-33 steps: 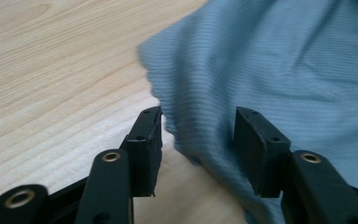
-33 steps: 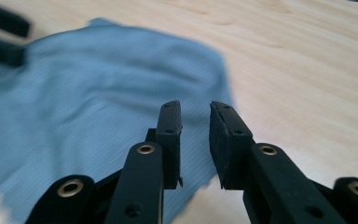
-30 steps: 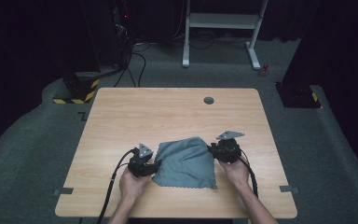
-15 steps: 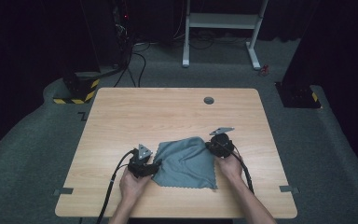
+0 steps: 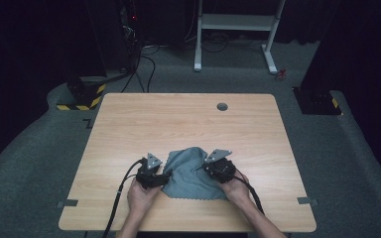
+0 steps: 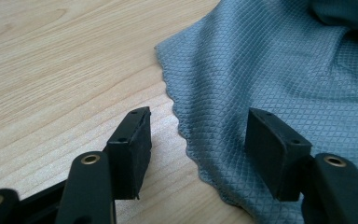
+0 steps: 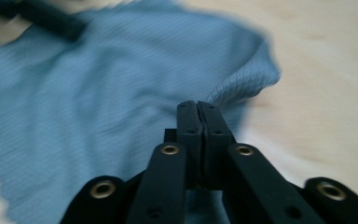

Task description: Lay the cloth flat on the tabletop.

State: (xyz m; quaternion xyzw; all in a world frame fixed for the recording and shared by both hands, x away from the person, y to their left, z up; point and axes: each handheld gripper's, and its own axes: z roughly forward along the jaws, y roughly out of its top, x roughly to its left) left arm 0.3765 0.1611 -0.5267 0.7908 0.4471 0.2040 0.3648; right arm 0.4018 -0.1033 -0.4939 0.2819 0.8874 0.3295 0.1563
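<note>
A grey-blue cloth (image 5: 191, 173) lies on the near middle of the wooden table (image 5: 178, 124), between the person's two hands. It is partly rumpled, with its far part bunched up toward the middle.

Left gripper (image 6: 196, 140): jaws spread wide, nothing between the pads. One jaw sits over bare wood and the other over the cloth, so they straddle the cloth's scalloped edge (image 6: 177, 112). In the high view this gripper (image 5: 164, 174) rests at the cloth's left edge, held by the left hand (image 5: 141, 193), with its cable (image 5: 116, 203) trailing off the near edge of the table.

Right gripper (image 7: 198, 112): jaws pressed tight together, with a fold of cloth pinched at the tips and lifted off the table there. That view is blurred. In the high view it (image 5: 201, 167) sits over the cloth's right side, angled inward, held by the right hand (image 5: 235, 188).

A small round hole (image 5: 222, 106) shows in the tabletop toward the far edge, well apart from the cloth. A white metal frame (image 5: 238, 29) stands on the floor beyond the table.
</note>
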